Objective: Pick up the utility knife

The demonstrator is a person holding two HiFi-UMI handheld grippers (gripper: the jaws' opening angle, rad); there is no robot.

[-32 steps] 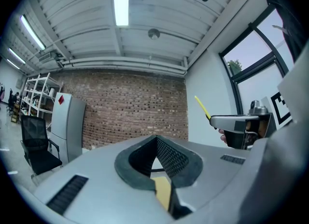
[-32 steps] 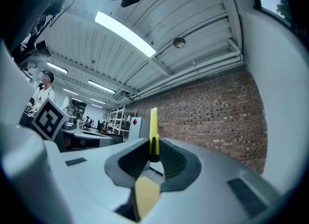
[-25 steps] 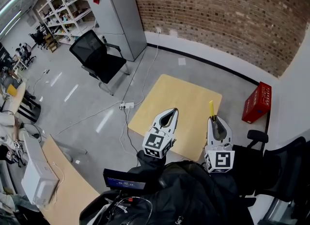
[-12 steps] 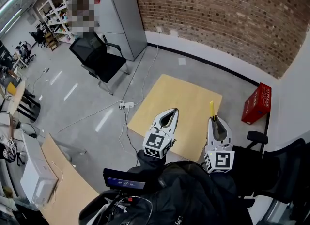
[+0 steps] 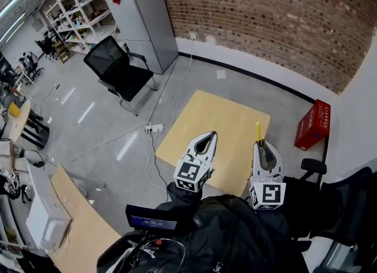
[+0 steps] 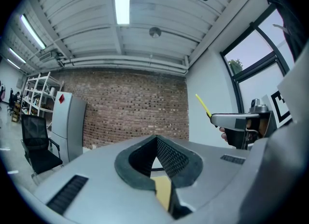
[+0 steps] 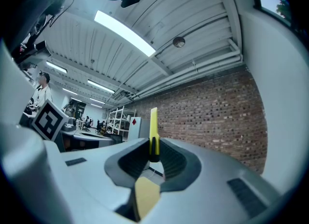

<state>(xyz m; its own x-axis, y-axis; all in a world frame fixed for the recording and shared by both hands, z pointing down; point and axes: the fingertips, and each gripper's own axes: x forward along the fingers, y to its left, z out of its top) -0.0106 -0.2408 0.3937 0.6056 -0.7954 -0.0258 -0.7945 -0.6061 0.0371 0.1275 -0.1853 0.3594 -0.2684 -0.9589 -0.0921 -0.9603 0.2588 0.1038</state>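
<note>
Clamping down on the utility knife (image 7: 153, 131), the right gripper (image 7: 153, 147) is pinching the yellow body between its two dark pads, close to the knife's near end, so most of the length is sticking out past the jaw tips. In the head view the knife (image 5: 257, 132) is showing as a thin yellow bar rising out of the right gripper (image 5: 260, 147), held up off the wooden table (image 5: 206, 119) and lining up with the table's right edge. Its long axis is running straight along the jaws, with the free end pointing away from the person toward the brick wall (image 5: 265, 19). The left gripper (image 5: 206, 138) is hovering beside the right one, apart from it, over the table's near side. In its own view the left gripper (image 6: 156, 139) is showing its pads pressed together at the tips with nothing between them. Counting up: one knife, two grippers, one table, one red crate (image 5: 312, 123) on the floor to the right, and one black chair (image 5: 118, 69) by the grey cabinet (image 5: 144, 22).
</note>
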